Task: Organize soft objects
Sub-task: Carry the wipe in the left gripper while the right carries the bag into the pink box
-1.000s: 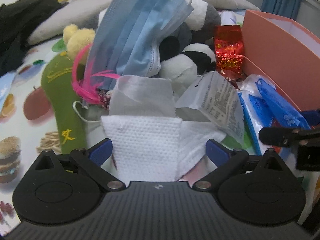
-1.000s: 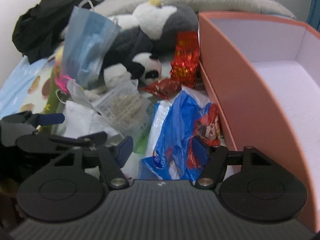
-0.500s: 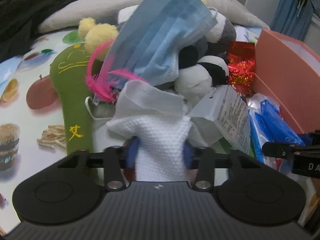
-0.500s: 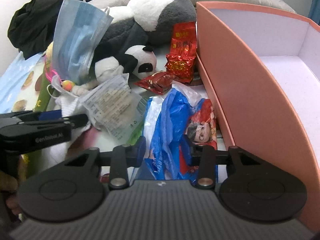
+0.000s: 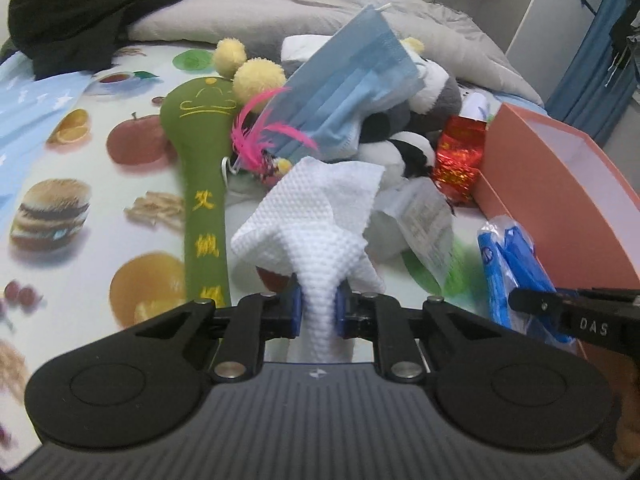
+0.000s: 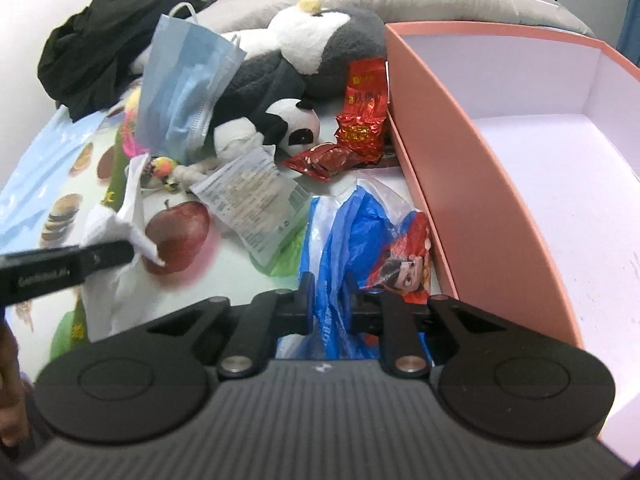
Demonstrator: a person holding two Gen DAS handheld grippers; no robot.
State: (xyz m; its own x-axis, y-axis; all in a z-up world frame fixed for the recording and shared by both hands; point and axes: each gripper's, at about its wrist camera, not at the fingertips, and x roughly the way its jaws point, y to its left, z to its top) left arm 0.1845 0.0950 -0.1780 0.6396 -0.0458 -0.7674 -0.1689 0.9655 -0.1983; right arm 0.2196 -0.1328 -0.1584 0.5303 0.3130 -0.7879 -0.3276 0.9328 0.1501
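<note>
My left gripper point(image 5: 318, 308) is closing its jaws on a white embossed cloth point(image 5: 320, 232), pinched between the blue pads and lifted off the fruit-print sheet. My right gripper point(image 6: 329, 300) is closing on a blue and white plastic bag point(image 6: 360, 240) with a red cartoon print, bunched between its fingers. A blue face mask point(image 5: 352, 88) leans on a pile of plush toys; a panda plush point(image 6: 292, 128) lies beside it. The left gripper's finger and the white cloth point(image 6: 116, 224) show at the left of the right wrist view.
An open pink box point(image 6: 472, 152) with a white inside stands on the right. Red foil packets point(image 6: 360, 120), a clear printed pouch point(image 6: 256, 192), a green plush hammer point(image 5: 200, 168), pink feathers point(image 5: 256, 136) and black clothing point(image 5: 80, 8) lie on the bed.
Both grippers went from open to closed on their items. The left one rose with the white cloth, pulling it up off the sheet. The right one squeezed the blue bag and lifted slightly.
</note>
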